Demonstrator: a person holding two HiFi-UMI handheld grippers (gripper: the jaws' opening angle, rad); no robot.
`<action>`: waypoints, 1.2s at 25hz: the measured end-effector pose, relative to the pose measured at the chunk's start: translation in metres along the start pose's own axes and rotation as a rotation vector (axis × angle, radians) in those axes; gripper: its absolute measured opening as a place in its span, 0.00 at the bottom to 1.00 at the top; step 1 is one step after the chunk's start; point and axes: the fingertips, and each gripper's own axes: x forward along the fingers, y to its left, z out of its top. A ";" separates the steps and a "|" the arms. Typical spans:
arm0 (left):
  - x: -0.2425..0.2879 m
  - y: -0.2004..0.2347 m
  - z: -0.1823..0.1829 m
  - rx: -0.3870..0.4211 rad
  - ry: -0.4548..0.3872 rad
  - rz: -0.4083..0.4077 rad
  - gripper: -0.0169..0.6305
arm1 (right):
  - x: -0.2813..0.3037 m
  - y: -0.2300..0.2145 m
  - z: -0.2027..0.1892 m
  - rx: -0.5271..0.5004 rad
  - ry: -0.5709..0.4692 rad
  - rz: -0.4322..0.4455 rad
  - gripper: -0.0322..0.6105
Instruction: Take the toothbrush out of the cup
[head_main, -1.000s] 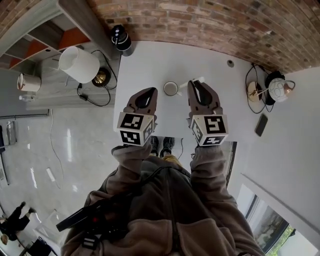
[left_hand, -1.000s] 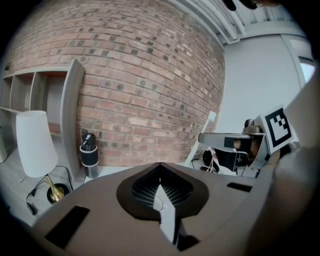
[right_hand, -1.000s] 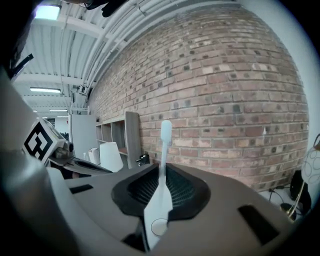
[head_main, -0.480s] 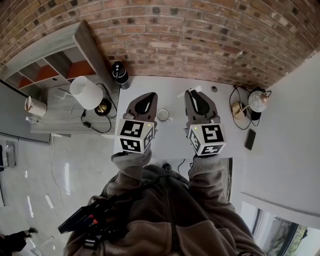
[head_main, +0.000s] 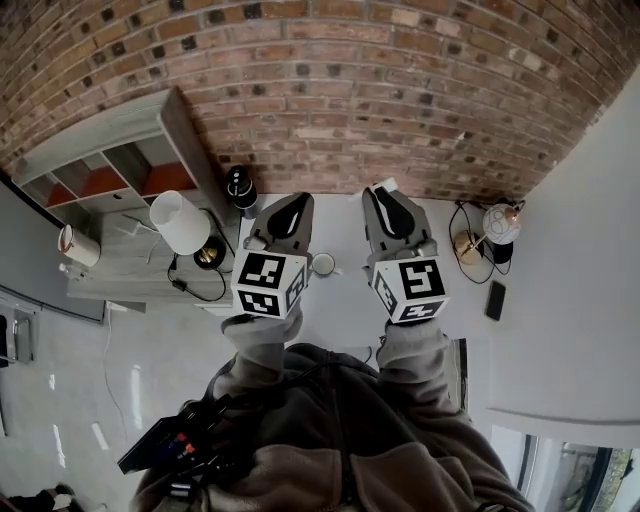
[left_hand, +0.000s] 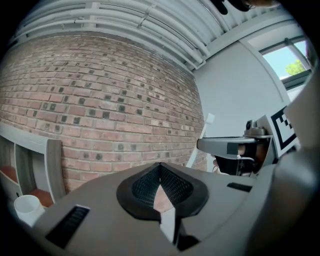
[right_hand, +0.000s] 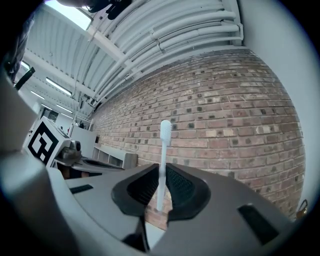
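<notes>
The right gripper (right_hand: 160, 172) grips the slim white plastic toothbrush (right_hand: 163, 150), raised clear above the small white ceramic cup (head_main: 323, 263). Left of the cup, the left gripper (left_hand: 160, 172) is pinched closed on nothing. Bare white tabletop (head_main: 338, 228) surrounds the cup.

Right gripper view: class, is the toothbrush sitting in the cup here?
No, the toothbrush is clamped between the jaws of the right gripper, held up against the brick wall.
</notes>
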 end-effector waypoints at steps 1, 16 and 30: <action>0.001 -0.001 0.005 0.007 -0.009 -0.002 0.03 | 0.000 -0.001 0.004 -0.003 -0.010 0.000 0.13; 0.009 -0.004 0.028 0.050 -0.066 -0.021 0.03 | 0.004 -0.009 0.027 -0.028 -0.078 -0.018 0.13; 0.012 0.004 0.029 0.046 -0.075 -0.002 0.03 | 0.008 -0.009 0.032 -0.038 -0.099 -0.010 0.12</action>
